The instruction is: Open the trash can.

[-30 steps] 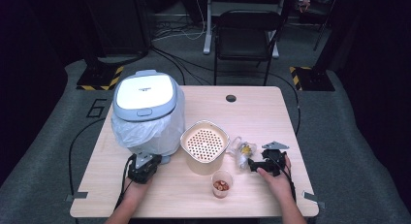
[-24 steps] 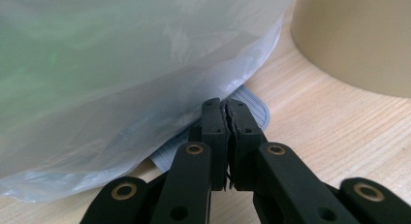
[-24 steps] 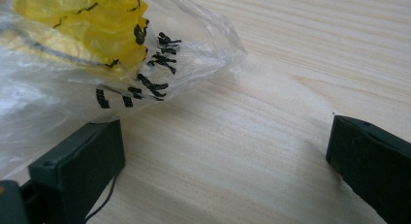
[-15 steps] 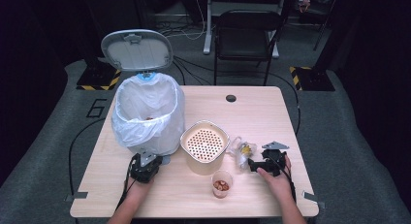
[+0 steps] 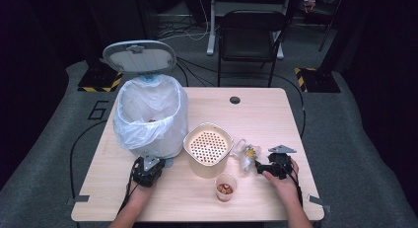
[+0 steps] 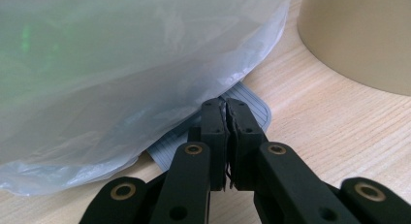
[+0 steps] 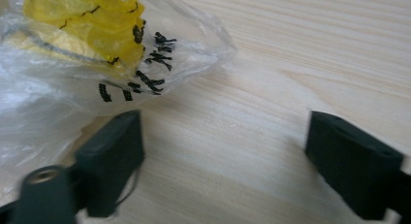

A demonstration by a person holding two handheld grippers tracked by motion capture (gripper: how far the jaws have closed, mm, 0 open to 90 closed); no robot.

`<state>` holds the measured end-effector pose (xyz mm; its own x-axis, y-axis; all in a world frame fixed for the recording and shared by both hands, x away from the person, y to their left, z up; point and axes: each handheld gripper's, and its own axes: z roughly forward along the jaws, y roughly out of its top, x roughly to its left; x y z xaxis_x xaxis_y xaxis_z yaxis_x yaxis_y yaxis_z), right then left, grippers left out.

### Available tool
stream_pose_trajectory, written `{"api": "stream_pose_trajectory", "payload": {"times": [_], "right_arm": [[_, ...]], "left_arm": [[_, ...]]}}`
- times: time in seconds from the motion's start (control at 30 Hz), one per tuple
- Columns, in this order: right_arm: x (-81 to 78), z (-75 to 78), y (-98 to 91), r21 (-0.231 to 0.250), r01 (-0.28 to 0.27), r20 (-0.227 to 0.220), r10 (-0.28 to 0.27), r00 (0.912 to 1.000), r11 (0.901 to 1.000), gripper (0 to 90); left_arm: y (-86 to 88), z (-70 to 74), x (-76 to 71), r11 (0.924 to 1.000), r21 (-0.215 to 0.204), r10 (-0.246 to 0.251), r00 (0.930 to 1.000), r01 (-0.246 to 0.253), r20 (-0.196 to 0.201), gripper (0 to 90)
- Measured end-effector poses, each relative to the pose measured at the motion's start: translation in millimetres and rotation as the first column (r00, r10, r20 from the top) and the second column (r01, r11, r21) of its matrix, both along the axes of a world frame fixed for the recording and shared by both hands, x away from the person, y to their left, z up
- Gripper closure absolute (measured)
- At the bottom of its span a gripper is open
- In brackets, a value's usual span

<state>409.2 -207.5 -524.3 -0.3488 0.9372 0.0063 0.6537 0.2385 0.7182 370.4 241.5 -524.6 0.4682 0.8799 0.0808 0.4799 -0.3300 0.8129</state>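
Pedal point(image 6: 252, 104) of the bin point(image 5: 150, 117) sits under the left gripper point(image 6: 226, 105), jaws pressed together on it, lid point(image 5: 139, 56) up. Right gripper point(image 7: 223, 156), jaws spread and just closing some, flanks bare table point(image 5: 256, 109) beside the wrapper point(image 7: 82, 54)

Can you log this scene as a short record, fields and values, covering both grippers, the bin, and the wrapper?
left gripper: shut, tips pressing on the grey pedal at the foot of the bin
bin: lined with a clear bag, lid raised
right gripper: open, jaws just been closing, nothing between them
wrapper: crumpled clear and yellow plastic, beside one jaw
table: also holds a perforated-top container and a small cup
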Motion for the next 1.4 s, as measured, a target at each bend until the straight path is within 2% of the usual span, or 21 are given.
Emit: {"api": "stream_pose_trajectory", "payload": {"times": [0.07, 0.13, 0.27, 0.4, 0.43, 0.47, 0.63, 0.7, 0.73, 0.8, 0.97, 1.07, 1.2, 1.27, 1.33, 1.4], "right_arm": [[-0.4, 0.9, -0.8, 0.002, 0.008, -0.005, -0.008, 1.0000, 1.0000, 19.2], [-2.4, 4.2, -4.9, -0.005, 0.031, -0.024, -0.031, 0.9992, 0.9995, 23.9], [-4.6, 11.1, -11.4, 0.033, 0.062, -0.034, -0.061, 0.9976, 0.9975, 25.0], [-6.7, 21.8, -14.8, 0.071, 0.056, -0.011, -0.055, 0.9984, 0.9959, 24.1], [-7.8, 29.8, -13.1, 0.091, 0.050, -0.002, -0.050, 0.9987, 0.9946, 23.6], [-7.8, 29.8, -13.1, 0.091, 0.050, -0.002, -0.050, 0.9987, 0.9946, 23.6], [-5.8, 54.7, -1.3, 0.076, 0.020, 0.042, -0.023, 0.9989, 0.9969, 21.8], [-4.3, 58.1, 0.8, 0.078, 0.021, 0.046, -0.025, 0.9987, 0.9967, 21.0], [-0.7, 64.0, 6.8, 0.099, 0.018, 0.049, -0.023, 0.9985, 0.9949, 18.9], [1.5, 66.3, 12.7, 0.112, 0.011, 0.053, -0.017, 0.9985, 0.9937, 15.9], [-0.5, 65.1, 29.1, 0.115, -0.021, 0.069, 0.013, 0.9975, 0.9931, 14.0], [-1.8, 62.5, 38.3, 0.092, -0.053, 0.078, 0.046, 0.9959, 0.9944, 13.9], [0.5, 56.8, 45.2, 0.071, -0.066, 0.080, 0.060, 0.9950, 0.9953, 14.0], [1.7, 54.7, 46.4, 0.065, -0.061, 0.076, 0.056, 0.9956, 0.9960, 14.1], [6.5, 46.3, 46.9, 0.053, -0.056, 0.055, 0.053, 0.9970, 0.9970, 14.4], [9.9, 39.1, 47.1, 0.053, -0.051, 0.032, 0.050, 0.9983, 0.9973, 14.8]], "left_arm": [[0.3, 0.5, -0.3, 1.0000, 0.005, -0.005, 1.0000, 0.005, -0.006, 86.7], [-0.2, 0.2, -0.7, 0.9998, 0.018, -0.007, 1.0000, 0.007, 0.002, 86.7], [-0.7, -0.2, -0.7, 1.0000, 0.007, -0.003, 1.0000, 0.003, 0.004, 86.7], [-0.3, -0.1, -0.5, 1.0000, 0.007, -0.003, 1.0000, 0.003, 0.003, 86.6], [-0.3, -0.2, -0.4, 1.0000, 0.000, -0.002, 1.0000, 0.002, 0.002, 86.7], [-0.3, -0.2, -0.4, 1.0000, 0.000, -0.002, 1.0000, 0.002, 0.002, 86.7], [-0.7, 0.0, -1.1, 0.9998, 0.020, -0.003, 1.0000, 0.003, 0.007, 86.7], [-0.6, -0.1, -1.0, 0.9997, 0.022, -0.006, 1.0000, 0.006, 0.007, 86.6], [-0.4, 0.1, -0.9, 0.9999, 0.010, -0.004, 1.0000, 0.004, 0.001, 86.6], [-0.6, 0.1, -1.0, 0.9999, 0.013, -0.002, 1.0000, 0.002, 0.002, 86.7], [-0.9, -0.1, -1.1, 0.9999, 0.016, -0.001, 1.0000, 0.001, 0.007, 86.6], [-1.3, -0.1, -1.4, 0.9997, 0.023, -0.001, 1.0000, 0.001, 0.009, 86.6], [-1.1, 0.0, -1.2, 0.9996, 0.029, -0.001, 0.9999, 0.000, 0.015, 86.6], [-1.4, -0.3, -1.3, 0.9997, 0.026, 0.001, 0.9999, -0.001, 0.017, 86.6], [-1.1, -0.3, -1.2, 0.9992, 0.039, -0.003, 0.9997, 0.002, 0.024, 86.6], [-1.7, -0.8, -1.2, 0.9996, 0.029, 0.004, 0.9996, -0.005, 0.029, 86.6]]}}
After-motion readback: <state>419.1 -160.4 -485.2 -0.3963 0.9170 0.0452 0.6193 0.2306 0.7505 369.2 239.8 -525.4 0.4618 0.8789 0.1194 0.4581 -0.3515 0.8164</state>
